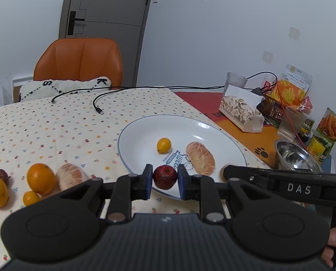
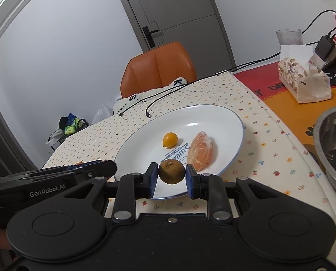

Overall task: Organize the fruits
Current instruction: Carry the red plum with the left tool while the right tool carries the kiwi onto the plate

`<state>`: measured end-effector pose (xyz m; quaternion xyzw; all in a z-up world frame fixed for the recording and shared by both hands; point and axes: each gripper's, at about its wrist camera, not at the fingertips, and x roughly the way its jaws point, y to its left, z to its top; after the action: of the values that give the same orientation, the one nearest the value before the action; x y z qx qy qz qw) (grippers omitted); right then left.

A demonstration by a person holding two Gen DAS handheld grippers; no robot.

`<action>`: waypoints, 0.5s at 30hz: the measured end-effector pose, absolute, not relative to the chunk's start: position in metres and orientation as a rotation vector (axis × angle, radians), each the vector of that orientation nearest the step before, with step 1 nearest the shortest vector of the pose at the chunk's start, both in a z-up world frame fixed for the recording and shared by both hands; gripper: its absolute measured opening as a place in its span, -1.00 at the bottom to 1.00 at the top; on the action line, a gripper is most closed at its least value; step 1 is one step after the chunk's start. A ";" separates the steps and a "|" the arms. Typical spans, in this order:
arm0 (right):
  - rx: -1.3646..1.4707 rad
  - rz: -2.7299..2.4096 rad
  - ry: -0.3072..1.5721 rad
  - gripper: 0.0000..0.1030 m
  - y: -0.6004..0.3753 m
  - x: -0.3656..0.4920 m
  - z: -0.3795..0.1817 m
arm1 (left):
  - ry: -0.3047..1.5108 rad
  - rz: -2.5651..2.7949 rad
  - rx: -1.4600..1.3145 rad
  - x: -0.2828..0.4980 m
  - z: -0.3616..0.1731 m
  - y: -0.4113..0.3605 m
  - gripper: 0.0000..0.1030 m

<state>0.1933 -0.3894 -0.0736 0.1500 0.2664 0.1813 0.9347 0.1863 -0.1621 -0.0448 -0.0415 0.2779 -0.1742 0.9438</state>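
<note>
Black left claw [image 1: 165,177] points slightly downward over the near rim of the white plate [image 1: 145,133], pinching a small red fruit [image 1: 165,177]. Right claw [image 2: 170,172] at a similar tilt grips a brownish-green round fruit [image 2: 170,172] over the plate's 6 o'clock edge. Inside the plate: small yellow fruit [image 1: 164,145] near centre, peeled citrus segment [image 1: 200,158] at 3 o'clock. More oranges [image 1: 41,178] sit on the tabletop [image 1: 43,131] at the plate's 8 o'clock.

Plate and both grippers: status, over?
Left gripper shut on red fruit. Right gripper holds brown fruit. Both over plate near edge. Nothing in the way.
</note>
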 end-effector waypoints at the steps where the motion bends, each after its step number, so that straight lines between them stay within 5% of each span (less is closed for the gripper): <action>1: 0.305 0.373 0.546 -0.41 -0.389 0.194 -0.074 | 0.567 -0.356 -0.084 0.187 -0.045 -0.163 -0.59; 9: 0.300 0.367 0.552 -0.33 -0.392 0.190 -0.076 | 0.578 -0.363 -0.078 0.194 -0.047 -0.171 -0.57; 15: 0.293 0.375 0.549 -0.16 -0.388 0.187 -0.074 | 0.570 -0.331 -0.069 0.189 -0.044 -0.165 -0.30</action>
<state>0.1873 -0.3876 -0.0745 0.1435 0.2685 0.1832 0.9348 0.1891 -0.1651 -0.0437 -0.0337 0.2799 -0.1627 0.9455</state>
